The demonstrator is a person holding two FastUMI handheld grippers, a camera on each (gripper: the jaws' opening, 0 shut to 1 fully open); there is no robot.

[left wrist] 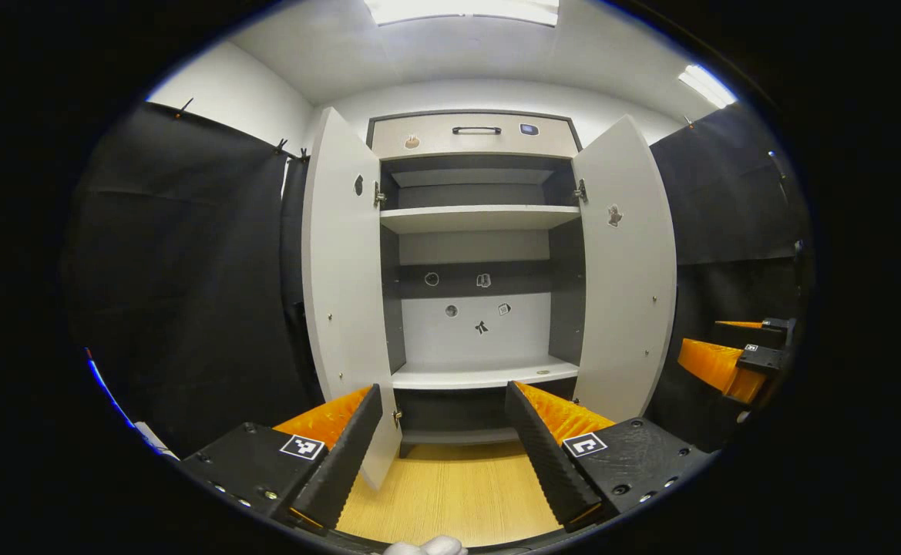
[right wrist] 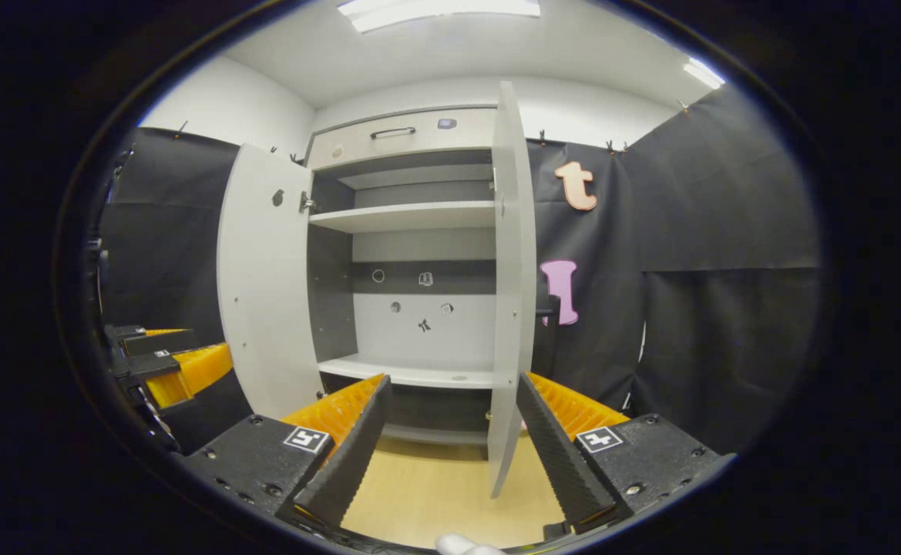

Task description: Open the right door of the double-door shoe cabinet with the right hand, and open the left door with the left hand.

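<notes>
The left hand-held gripper (left wrist: 442, 455) is open and holds nothing; the left door (left wrist: 342, 308) stands open just ahead, near its left finger. The right hand-held gripper (right wrist: 450, 451) is also open, with the right door (right wrist: 513, 308) edge-on between its fingers. Beyond, the shoe cabinet (left wrist: 481, 231) shows bare white shelves (left wrist: 479, 218), a drawer (left wrist: 473, 135) on top, and a wooden floor (left wrist: 450, 493) below.

- shoe cabinet (left wrist: 475, 254) with left door (left wrist: 340, 293) and right door (left wrist: 626, 270) swung open
- left gripper (left wrist: 444, 432) spread, empty, before the shelves
- right gripper (left wrist: 735, 356) at right edge
</notes>
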